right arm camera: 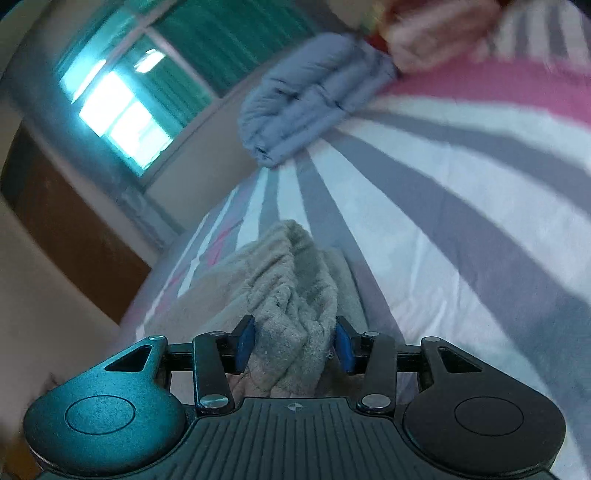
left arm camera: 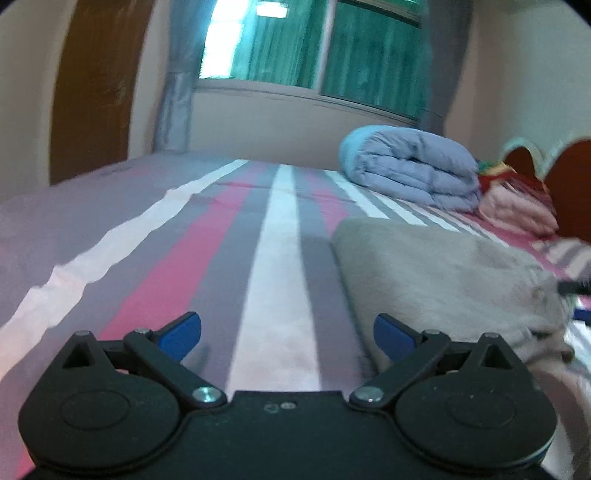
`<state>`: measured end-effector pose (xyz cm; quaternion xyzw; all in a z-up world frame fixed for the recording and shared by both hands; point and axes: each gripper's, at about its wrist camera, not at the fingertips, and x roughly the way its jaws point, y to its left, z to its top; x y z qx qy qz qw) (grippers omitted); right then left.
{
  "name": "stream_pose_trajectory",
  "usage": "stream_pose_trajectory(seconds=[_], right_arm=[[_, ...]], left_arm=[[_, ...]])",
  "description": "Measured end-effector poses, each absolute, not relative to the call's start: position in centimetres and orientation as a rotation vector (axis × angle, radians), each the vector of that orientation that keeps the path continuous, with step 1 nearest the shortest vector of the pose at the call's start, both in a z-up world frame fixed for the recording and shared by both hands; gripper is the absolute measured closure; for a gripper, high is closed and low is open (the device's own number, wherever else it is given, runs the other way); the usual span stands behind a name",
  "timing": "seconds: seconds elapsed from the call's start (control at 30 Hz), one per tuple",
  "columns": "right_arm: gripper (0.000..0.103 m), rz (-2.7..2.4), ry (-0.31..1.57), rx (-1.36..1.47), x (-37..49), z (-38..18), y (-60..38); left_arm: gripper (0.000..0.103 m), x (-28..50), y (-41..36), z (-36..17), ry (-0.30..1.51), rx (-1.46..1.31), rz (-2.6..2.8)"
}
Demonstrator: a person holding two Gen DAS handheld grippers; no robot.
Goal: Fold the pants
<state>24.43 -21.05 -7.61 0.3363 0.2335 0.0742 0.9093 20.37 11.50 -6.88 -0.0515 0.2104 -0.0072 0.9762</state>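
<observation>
The pants (right arm camera: 291, 291) run hidden beneath the right tool (right arm camera: 294, 347); pillows (right arm camera: 436, 33) blur.

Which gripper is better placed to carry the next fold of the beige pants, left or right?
Right, probably. The right gripper is shut on a bunch of the pants. The left gripper is open over the striped bedsheet, beside the pants' edge.

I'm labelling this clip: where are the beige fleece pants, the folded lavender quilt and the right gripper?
beige fleece pants (left arm camera: 436, 273): left wrist view, flat top surface.
folded lavender quilt (left arm camera: 413, 166): left wrist view, front folds.
right gripper (right arm camera: 295, 343): right wrist view, between fingertips.
</observation>
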Motion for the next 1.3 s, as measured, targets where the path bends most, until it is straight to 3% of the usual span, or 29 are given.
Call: stream_pose_trajectory(seconds=[0.03, 0.1, 0.2, 0.27, 0.33, 0.47, 0.53, 0.6, 0.63, 0.93, 1.3], right_arm=[[0.051, 0.166, 0.48, 0.684, 24.3, -7.7, -20.8], [0.027, 0.195, 0.53, 0.72, 25.1, -8.6, -20.6], [0.029, 0.242, 0.606, 0.777, 26.4, -10.3, -20.2], [0.065, 0.258, 0.59, 0.767, 26.6, -10.6, -20.0], [0.065, 0.243, 0.53, 0.899, 26.1, -11.1, -21.4], [0.06, 0.223, 0.593, 1.014, 27.2, -13.6, -22.7], [0.051, 0.24, 0.582, 0.969, 26.7, -12.8, -22.6], [0.032, 0.234, 0.53, 0.887, 25.5, -11.5, -22.2], [0.03, 0.233, 0.513, 0.856, 24.8, -11.0, -21.9], [0.029, 0.23, 0.5, 0.873, 22.5, -11.4, -21.6], [0.029, 0.242, 0.486, 0.889, 21.1, -11.1, -21.8]], left_arm=[[0.009, 20.4, 11.1, -7.0, 0.429, -0.087, -0.013], [0.009, 20.6, 10.9, -7.1, 0.434, -0.086, 0.002], [0.009, 20.7, 11.0, -7.3, 0.442, -0.111, 0.021], [0.009, 20.6, 10.8, -7.2, 0.439, -0.106, 0.033], [0.008, 20.4, 10.5, -7.2, 0.444, -0.095, 0.043], [0.008, 20.5, 10.1, -7.5, 0.473, -0.066, 0.074], [0.008, 20.4, 10.1, -7.4, 0.475, -0.064, 0.086], [0.008, 20.0, 10.0, -7.2, 0.469, -0.069, 0.08], [0.008, 19.7, 9.9, -7.1, 0.462, -0.073, 0.07], [0.01, 16.9, 8.6, -6.5, 0.46, -0.084, 0.028], [0.016, 20.0, 6.2, -8.3, 0.503, -0.025, -0.018]])
